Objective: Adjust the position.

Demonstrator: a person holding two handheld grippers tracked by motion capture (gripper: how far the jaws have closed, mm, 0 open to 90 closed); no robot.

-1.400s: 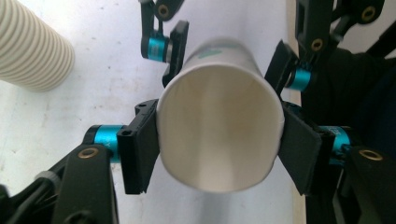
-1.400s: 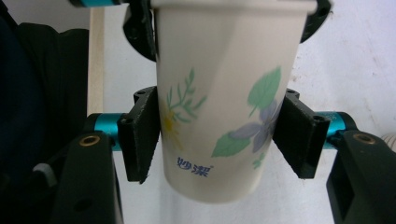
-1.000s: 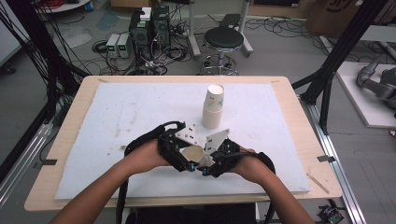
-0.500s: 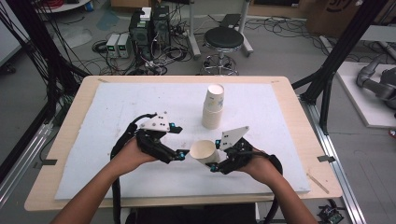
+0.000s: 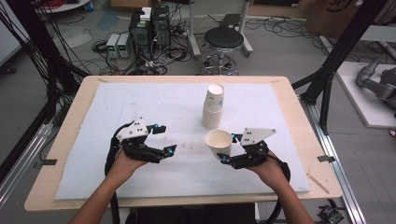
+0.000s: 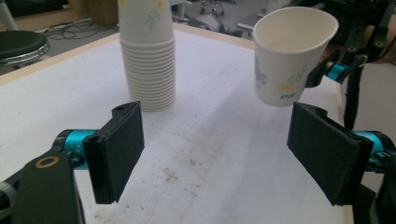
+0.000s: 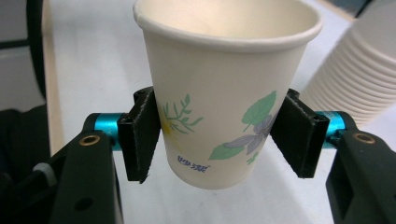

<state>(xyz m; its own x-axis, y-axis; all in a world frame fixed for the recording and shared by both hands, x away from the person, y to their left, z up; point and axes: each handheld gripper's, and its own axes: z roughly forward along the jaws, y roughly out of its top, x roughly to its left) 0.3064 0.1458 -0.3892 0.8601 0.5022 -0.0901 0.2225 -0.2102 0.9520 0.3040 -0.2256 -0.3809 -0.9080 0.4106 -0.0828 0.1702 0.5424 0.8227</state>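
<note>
A single paper cup with a flower print hangs upright just above the white mat, held in my right gripper. In the right gripper view the cup sits between both pads, and the right gripper is shut on its lower wall. My left gripper is to the left of it, apart from the cup. Its jaws have just been opening and the left gripper has nothing between them. From there the cup shows ahead at the right. A stack of paper cups stands behind.
The stack of cups stands mouth-down on the mat, close behind the held cup. The wooden table edge runs around the mat. A stool, computers and cables are on the floor beyond the table.
The two grippers were together at the cup. The left one has let go, opened and moved left. The right one has carried the cup to the right.
</note>
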